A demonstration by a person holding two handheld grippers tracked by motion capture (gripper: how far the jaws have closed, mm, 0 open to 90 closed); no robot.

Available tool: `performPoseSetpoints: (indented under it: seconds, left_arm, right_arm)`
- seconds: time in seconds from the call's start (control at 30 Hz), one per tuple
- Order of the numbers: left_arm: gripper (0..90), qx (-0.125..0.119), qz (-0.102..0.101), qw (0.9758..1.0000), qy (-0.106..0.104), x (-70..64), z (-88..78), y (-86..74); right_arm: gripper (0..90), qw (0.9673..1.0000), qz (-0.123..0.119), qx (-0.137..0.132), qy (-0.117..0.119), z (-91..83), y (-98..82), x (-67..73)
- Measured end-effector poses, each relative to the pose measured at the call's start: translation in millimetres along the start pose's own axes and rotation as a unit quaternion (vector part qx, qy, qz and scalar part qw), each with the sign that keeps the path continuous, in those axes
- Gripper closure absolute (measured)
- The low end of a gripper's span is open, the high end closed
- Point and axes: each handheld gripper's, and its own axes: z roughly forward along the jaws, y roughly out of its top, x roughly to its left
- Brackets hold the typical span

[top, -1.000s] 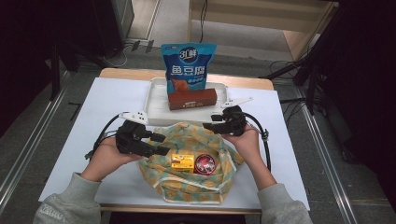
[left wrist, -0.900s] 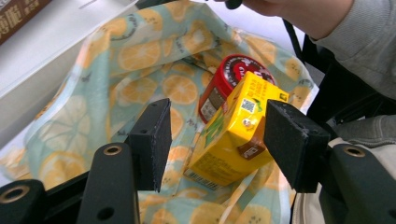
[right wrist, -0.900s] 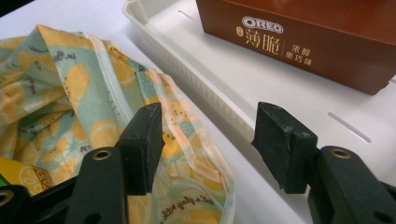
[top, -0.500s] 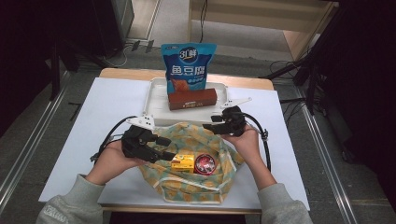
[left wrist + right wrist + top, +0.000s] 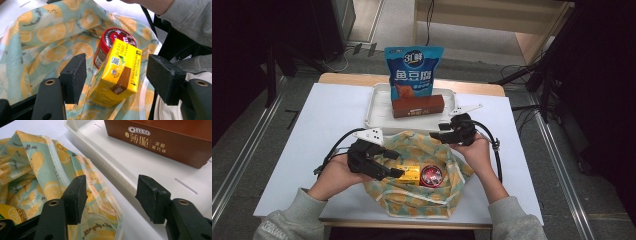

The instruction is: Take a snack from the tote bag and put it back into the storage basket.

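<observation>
— Pictured at the table (image 5: 287,150): lemon-print bag (image 5: 422,200) lying open at the near edge, just in front of the white tray (image 5: 377,107).

— Inside the bag?

— Yellow drink carton (image 5: 117,75) lying in the bag's mouth, touching a red-lidded can (image 5: 112,41) just behind it.

— Left gripper (image 5: 116,77)?

— Poised at the bag's left side, fingers (image 5: 75,75) wide apart after just opening; carton between them, clear of both pads, nothing gripped.

— And the right gripper (image 5: 111,196)?

— Over the bag's far right rim, fingers (image 5: 151,197) spread; one pad lying against the printed cloth, the other over the tray's edge, no grip.

— On the tray?

— Brown Oreo box (image 5: 162,140) lying flat beyond the bag, blue snack pouch (image 5: 413,70) standing upright behind it.
</observation>
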Motion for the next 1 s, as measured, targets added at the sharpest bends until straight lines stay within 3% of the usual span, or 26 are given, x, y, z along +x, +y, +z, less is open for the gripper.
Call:
performPoseSetpoints:
  seconds: [0.43, 0.5, 1.0]
  left_arm:
    - [32.3, 0.015, 0.005, 0.9998, -0.009, -1.9, 15.0, -4.8]
    - [32.6, 0.018, 0.006, 0.9997, -0.013, -1.7, 19.0, -6.5]
    - [34.2, 0.034, 0.010, 0.9993, -0.009, 0.2, 34.3, -13.2]
  right_arm:
    - [42.6, 1.0000, 0.001, 0.001, 0.000, 0.4, -0.2, -0.9]
    - [42.1, 1.0000, -0.001, -0.003, 0.009, 0.2, -0.2, -0.5]
    - [42.2, 1.0000, -0.002, -0.003, 0.007, 0.4, -0.6, -1.5]
